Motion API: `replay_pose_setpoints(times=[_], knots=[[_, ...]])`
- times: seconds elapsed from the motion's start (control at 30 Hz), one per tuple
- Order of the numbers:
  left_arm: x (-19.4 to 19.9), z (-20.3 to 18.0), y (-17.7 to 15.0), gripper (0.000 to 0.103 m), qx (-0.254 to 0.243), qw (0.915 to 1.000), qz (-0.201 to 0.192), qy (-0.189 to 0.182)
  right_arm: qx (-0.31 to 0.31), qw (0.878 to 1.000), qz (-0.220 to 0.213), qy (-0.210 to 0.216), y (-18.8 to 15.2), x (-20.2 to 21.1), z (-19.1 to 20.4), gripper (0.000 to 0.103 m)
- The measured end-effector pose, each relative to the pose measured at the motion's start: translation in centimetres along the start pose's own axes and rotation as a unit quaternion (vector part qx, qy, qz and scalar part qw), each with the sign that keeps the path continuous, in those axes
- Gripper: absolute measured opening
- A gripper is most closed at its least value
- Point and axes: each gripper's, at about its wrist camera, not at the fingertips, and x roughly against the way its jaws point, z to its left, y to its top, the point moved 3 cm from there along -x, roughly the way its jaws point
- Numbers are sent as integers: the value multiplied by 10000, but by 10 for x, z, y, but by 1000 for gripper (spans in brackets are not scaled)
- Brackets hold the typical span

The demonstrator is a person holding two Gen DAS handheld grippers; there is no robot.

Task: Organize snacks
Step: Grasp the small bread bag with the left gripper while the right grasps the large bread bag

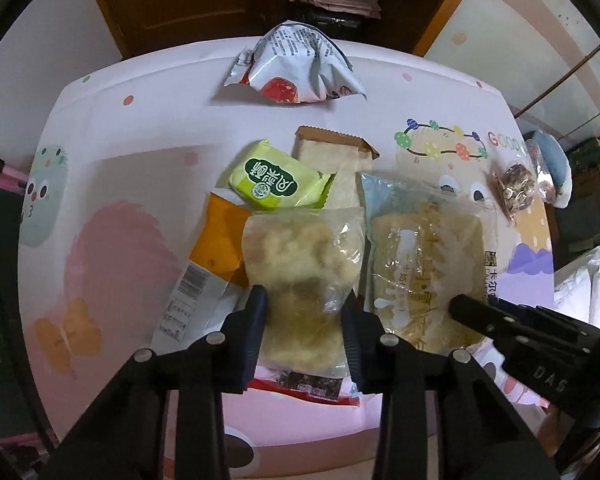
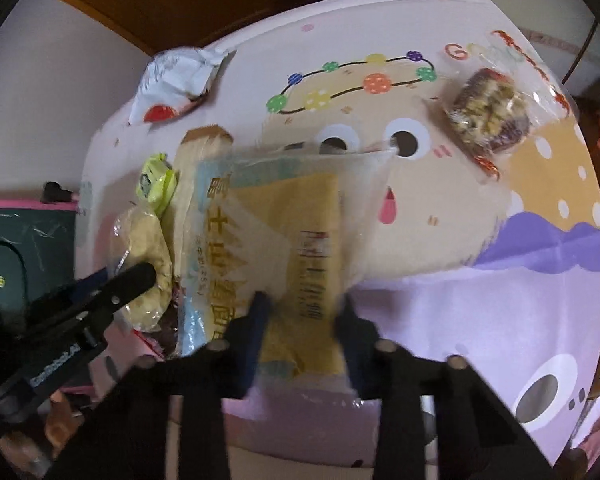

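My left gripper (image 1: 305,305) is shut on a clear bag of pale yellow puffed snack (image 1: 302,276) in the middle of a snack pile. My right gripper (image 2: 302,307) is shut on a clear-and-blue pack of yellow bread (image 2: 284,240) that lies just right of it; the same bread pack (image 1: 424,264) and the right gripper's black body show in the left wrist view. Around them lie a green packet (image 1: 278,180), a brown paper-like packet (image 1: 336,156), an orange-and-white packet (image 1: 208,276) and a red packet (image 1: 304,390) under the puffed bag.
A crumpled white-and-red bag (image 1: 300,66) lies at the table's far edge. A clear pack of brown nut cake (image 2: 488,110) sits at the far right. The cartoon-printed tablecloth (image 1: 112,208) covers the table, and a wooden cabinet (image 1: 188,4) stands behind.
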Motion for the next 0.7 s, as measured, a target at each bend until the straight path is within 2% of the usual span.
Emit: replay_pose_setpoints(times=[0.17,0.3,0.4,0.7], knots=[[22,3,-6,33,159,9995,-239,-104,100,9995,-285,64,-3,21,0,16],[51,3,-14,33,191,9983,-521,-171,309,9974,-657,-51,-7,49,9,15],[78,3,-22,33,238,9966,-731,-281,407,9949,-922,30,-12,77,12,15],[190,-2,-71,33,141,9873,-1499,-511,790,9805,-1740,468,-55,175,37,15]])
